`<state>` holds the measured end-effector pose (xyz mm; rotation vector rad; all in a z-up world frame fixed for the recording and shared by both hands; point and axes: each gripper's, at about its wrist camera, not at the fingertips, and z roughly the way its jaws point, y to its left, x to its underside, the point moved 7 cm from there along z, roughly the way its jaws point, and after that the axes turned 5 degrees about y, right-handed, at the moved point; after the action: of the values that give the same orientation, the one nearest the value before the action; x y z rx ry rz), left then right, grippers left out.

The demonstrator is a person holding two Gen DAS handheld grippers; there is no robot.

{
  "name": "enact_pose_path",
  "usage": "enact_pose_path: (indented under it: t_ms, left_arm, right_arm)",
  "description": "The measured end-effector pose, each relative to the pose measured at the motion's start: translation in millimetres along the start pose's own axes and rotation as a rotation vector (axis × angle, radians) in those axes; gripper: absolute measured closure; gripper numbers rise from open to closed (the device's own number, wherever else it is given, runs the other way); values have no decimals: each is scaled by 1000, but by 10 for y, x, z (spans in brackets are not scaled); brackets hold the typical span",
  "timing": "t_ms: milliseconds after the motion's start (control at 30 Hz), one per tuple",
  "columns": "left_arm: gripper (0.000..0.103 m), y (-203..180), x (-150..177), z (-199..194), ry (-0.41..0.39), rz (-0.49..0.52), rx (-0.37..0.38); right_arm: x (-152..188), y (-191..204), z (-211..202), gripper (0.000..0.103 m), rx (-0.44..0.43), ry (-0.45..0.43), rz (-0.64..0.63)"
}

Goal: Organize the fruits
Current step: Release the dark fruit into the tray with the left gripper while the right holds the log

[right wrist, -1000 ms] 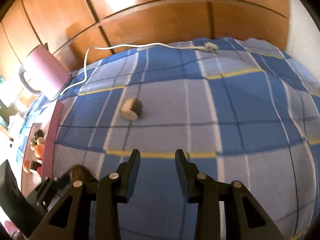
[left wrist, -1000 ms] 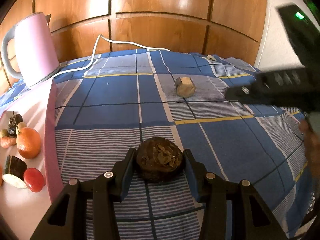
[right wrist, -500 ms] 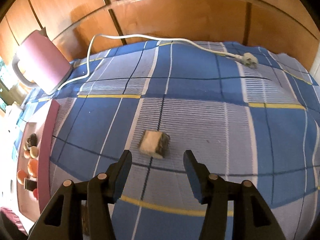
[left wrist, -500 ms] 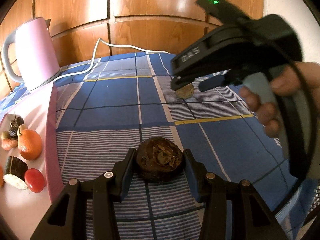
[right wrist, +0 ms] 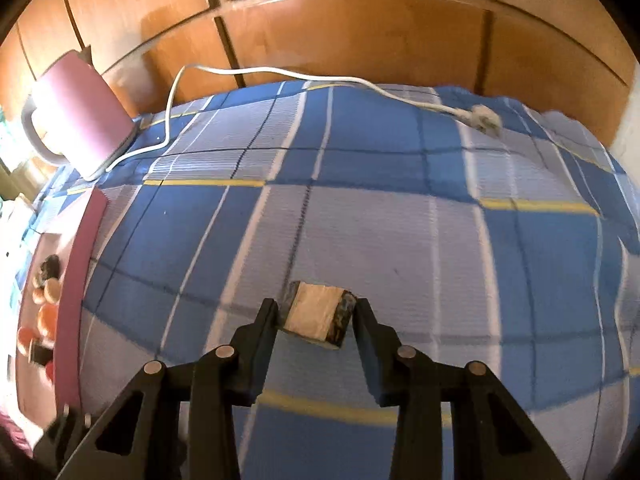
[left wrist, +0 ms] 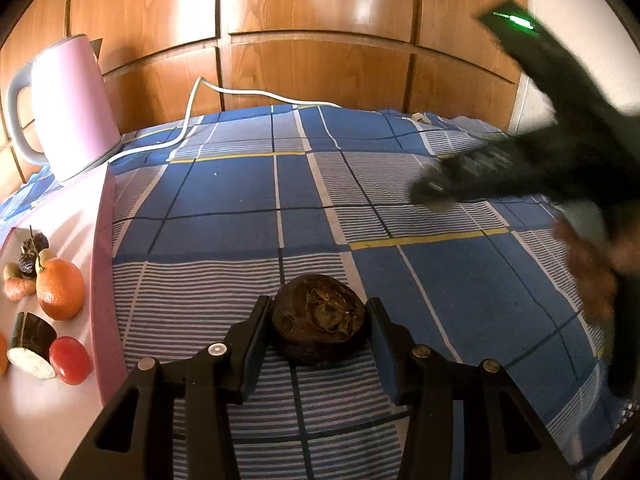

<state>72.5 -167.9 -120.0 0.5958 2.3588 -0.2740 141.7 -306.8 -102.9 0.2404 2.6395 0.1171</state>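
Observation:
A dark brown round fruit (left wrist: 319,318) lies on the blue checked cloth between the fingers of my left gripper (left wrist: 319,322); the jaws touch or nearly touch both its sides. My right gripper (right wrist: 316,316) is open around a small cut piece with a pale face and dark skin (right wrist: 317,318); its fingers flank the piece with small gaps. The right gripper also shows blurred at the right of the left wrist view (left wrist: 480,176). A pink tray (left wrist: 108,248) at the left holds an orange (left wrist: 60,288), a red fruit (left wrist: 69,359), a cut dark-skinned piece (left wrist: 30,344) and other small fruits.
A pink kettle (left wrist: 68,108) stands at the back left, its white cord (left wrist: 256,98) running across the cloth to a plug (right wrist: 484,118). Wooden panels (left wrist: 320,60) close the back. The blue checked cloth (left wrist: 224,200) covers the surface.
My right gripper has moved forward and down until its fingers sit around the cut piece. My left gripper stays around the brown fruit, unmoved.

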Motion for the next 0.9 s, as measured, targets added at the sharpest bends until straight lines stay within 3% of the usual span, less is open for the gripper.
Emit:
enact_pose_path:
  t_ms: [300, 667, 900]
  left_arm:
    - [55, 8, -14, 16, 25, -4, -5]
    - [56, 20, -41, -15, 81, -22, 7]
    - [56, 26, -87, -236, 71, -65, 32]
  right_arm:
    - [582, -278, -239, 64, 57, 10, 42]
    - [633, -360, -265, 64, 6, -45, 104]
    - [647, -365, -272, 64, 1, -57, 105]
